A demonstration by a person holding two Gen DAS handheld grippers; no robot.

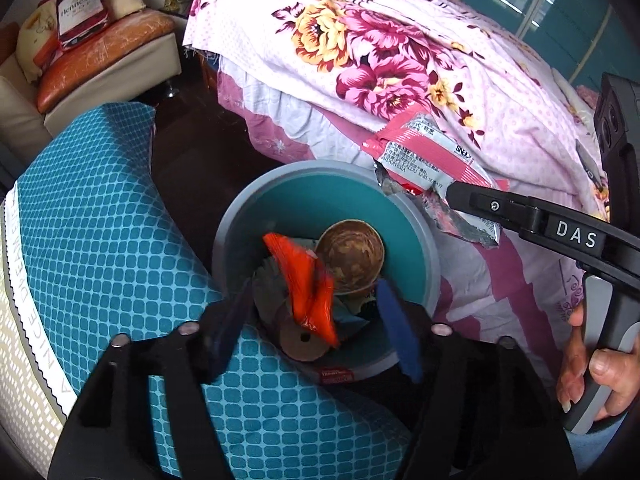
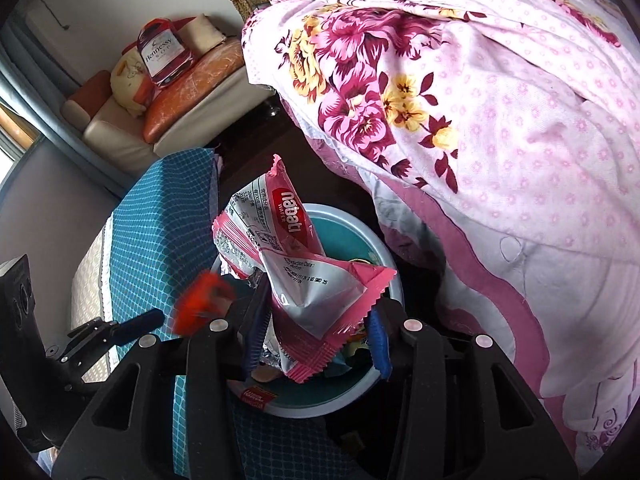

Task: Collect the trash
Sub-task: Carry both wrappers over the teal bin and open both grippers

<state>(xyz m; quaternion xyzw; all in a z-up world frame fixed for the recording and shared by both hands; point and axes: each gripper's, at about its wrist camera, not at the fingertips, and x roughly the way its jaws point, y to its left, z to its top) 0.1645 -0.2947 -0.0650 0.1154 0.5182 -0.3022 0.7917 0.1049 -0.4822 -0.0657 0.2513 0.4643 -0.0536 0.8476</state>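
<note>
Over the bin (image 1: pixel 424 240), left gripper (image 1: pixel 316 320) gapes to drop the orange wrapper (image 1: pixel 308 284); right gripper (image 2: pixel 320 332) grips the wafer packet (image 2: pixel 304 276).

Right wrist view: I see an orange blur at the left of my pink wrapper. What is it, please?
Observer: An orange wrapper, loose between the open fingers of the left gripper, above the bin.
Operator: Is the bin full?
Observer: No. A brown paper cup and a cardboard disc lie inside; much of the teal wall shows.
Operator: Does my gripper really hold the wrapper?
Observer: Yes. The right gripper pinches the pink wafer wrapper in the air beside the rim.
</note>
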